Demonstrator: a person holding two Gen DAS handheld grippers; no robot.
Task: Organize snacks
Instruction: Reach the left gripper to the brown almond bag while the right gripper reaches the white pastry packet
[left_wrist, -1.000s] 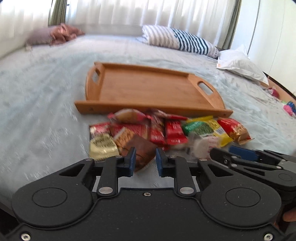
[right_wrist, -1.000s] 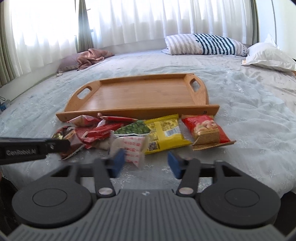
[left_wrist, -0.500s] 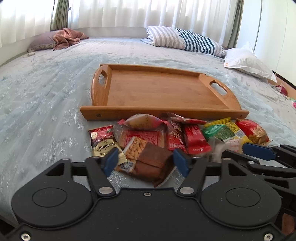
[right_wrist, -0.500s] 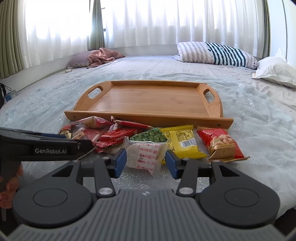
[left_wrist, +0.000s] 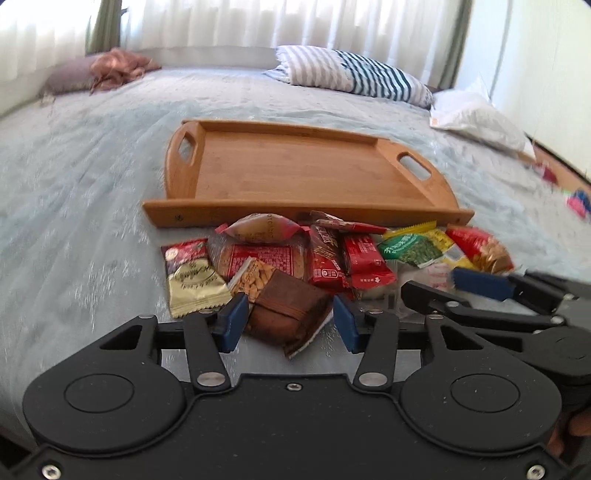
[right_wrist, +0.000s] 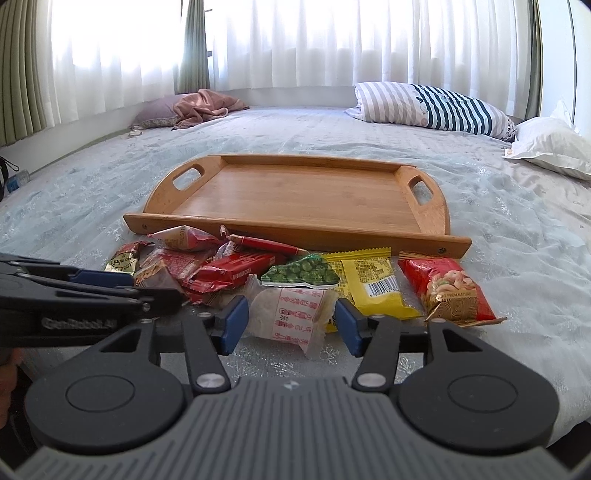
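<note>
While both grippers are held low over the near edge of a bed covered in a pale blue patterned bedspread (right_wrist: 517, 236), a wooden tray (right_wrist: 295, 236) with cut-out handles is seen lying flat on the bedspread, its floor bare, and a loose heap of snack packets is spread along the tray's near rail, on the bedspread and outside the tray. The left gripper (left_wrist: 289, 322) is observed with its blue pads apart and its jaws closing; a brown packet (left_wrist: 291, 310) lies between the pads, and no pressing contact with it can be made out. Just beside that packet, a gold and red packet (left_wrist: 192, 277) is noted to the left, with a nut packet (left_wrist: 255, 275) and several red wrappers (left_wrist: 364, 260) behind it. The right gripper (right_wrist: 288, 322) is recorded with its jaws opening, the pads standing clear on either side of a white packet printed in red (right_wrist: 291, 314), which rests on the bedspread. Behind the white packet a green pea packet (right_wrist: 301, 273) is seen overlapping a yellow packet (right_wrist: 369, 284), and a red peanut packet (right_wrist: 447, 288) lies at the right end of the row, near the tray's corner. The two grippers are seen side by side, close together. At the far side of the bed a striped pillow (right_wrist: 436, 107) and a white pillow (right_wrist: 550, 147) are noted, with curtains (right_wrist: 295, 40) behind.
</note>
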